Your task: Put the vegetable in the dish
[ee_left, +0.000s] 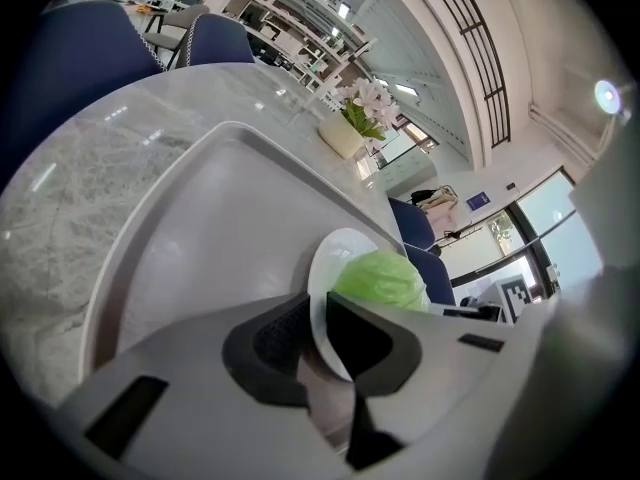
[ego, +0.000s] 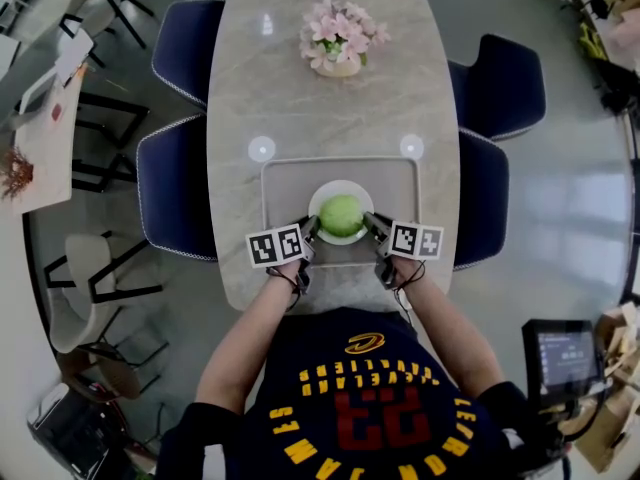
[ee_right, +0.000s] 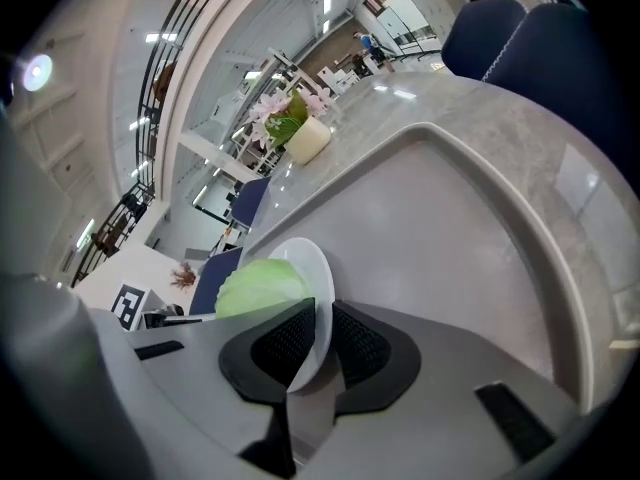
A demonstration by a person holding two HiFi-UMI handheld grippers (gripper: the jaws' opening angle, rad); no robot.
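A pale green cabbage [ego: 341, 215] lies in a small white dish [ego: 322, 200] on the grey tray [ego: 280, 180] near the table's front edge. My left gripper [ego: 311, 230] is shut on the dish's left rim, and my right gripper [ego: 371, 224] is shut on its right rim. In the left gripper view the dish [ee_left: 328, 268] stands edge-on between the jaws of the left gripper [ee_left: 320, 336], with the cabbage [ee_left: 382, 279] just past them. The right gripper view shows the same: the dish [ee_right: 312, 268] is pinched in the right gripper [ee_right: 320, 340] beside the cabbage [ee_right: 260, 286].
A pot of pink flowers [ego: 340, 36] stands at the far middle of the marble table [ego: 250, 78]. Two round light reflections lie on the table just beyond the tray. Dark blue chairs [ego: 176, 183] line both long sides. A small screen [ego: 565, 353] is at my lower right.
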